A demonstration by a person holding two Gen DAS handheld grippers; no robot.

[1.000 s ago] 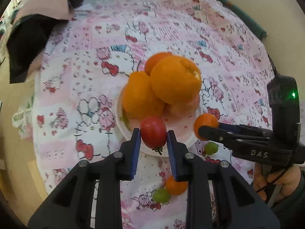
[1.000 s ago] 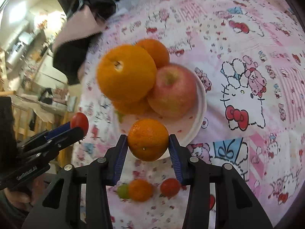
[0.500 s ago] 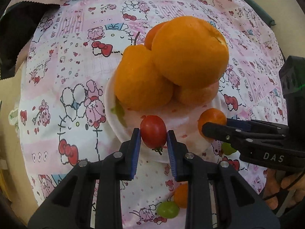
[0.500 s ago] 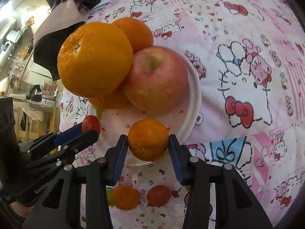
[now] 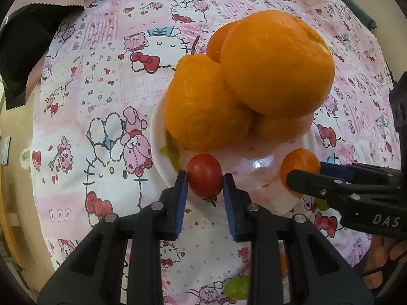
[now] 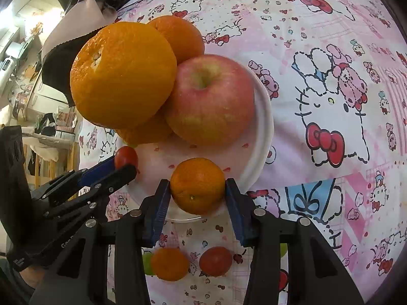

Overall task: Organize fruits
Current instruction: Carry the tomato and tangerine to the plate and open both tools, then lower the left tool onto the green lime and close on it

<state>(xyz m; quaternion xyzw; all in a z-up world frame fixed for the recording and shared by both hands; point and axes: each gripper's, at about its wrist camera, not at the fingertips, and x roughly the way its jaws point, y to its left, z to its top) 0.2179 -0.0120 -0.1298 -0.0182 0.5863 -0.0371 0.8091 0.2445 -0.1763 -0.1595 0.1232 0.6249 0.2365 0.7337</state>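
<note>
A white plate (image 5: 155, 137) on the pink cartoon tablecloth carries a big orange (image 5: 277, 63), a second orange (image 5: 203, 106) and, in the right wrist view, a red apple (image 6: 208, 101). My left gripper (image 5: 204, 181) is shut on a cherry tomato (image 5: 204, 175), low over the plate's near rim. My right gripper (image 6: 198, 190) is shut on a small mandarin (image 6: 198, 185), also just over the near part of the plate (image 6: 265, 117). Each gripper shows in the other's view: the right gripper (image 5: 301, 175) with its mandarin, the left gripper (image 6: 126, 166) with its tomato.
Loose on the cloth before the plate lie a small orange (image 6: 169, 264), a red tomato (image 6: 215, 260) and a green grape (image 5: 236, 286). A black and pink cloth heap (image 5: 23, 50) lies at the table's far left. The table edge runs along the left.
Both grippers have sunk toward the plate with their fruit, so the pile looms larger. The tomato and the mandarin now hang over the plate's near part.
</note>
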